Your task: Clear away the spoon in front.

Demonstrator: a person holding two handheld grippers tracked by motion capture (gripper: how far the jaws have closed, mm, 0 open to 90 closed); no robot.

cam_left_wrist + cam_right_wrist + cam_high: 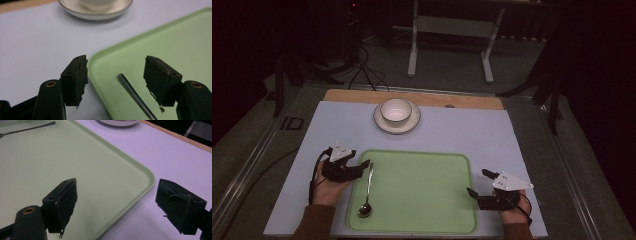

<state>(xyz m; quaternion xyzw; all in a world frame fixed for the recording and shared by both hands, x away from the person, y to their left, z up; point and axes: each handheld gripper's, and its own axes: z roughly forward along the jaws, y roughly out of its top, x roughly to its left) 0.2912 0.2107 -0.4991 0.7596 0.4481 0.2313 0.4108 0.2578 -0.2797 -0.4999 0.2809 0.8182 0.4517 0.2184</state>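
High view: left gripper [363, 167] spread wide at green tray's [422, 225] left rim, clear of spoon [367, 192] lying inside tray along that rim. Bowl [396, 110] on saucer [384, 124] beyond tray. Right gripper [477, 183] spread at tray's right rim.

Metal spoon [367, 192], lying flat along green tray's [422, 200] left edge

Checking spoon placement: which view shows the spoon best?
High view. The whole spoon shows there, lying along the left edge of the green tray, bowl end nearest the person. Left gripper view gives a close stretch of handle between the open jaws of the left gripper, untouched. Right gripper view catches the handle far off at the top left.
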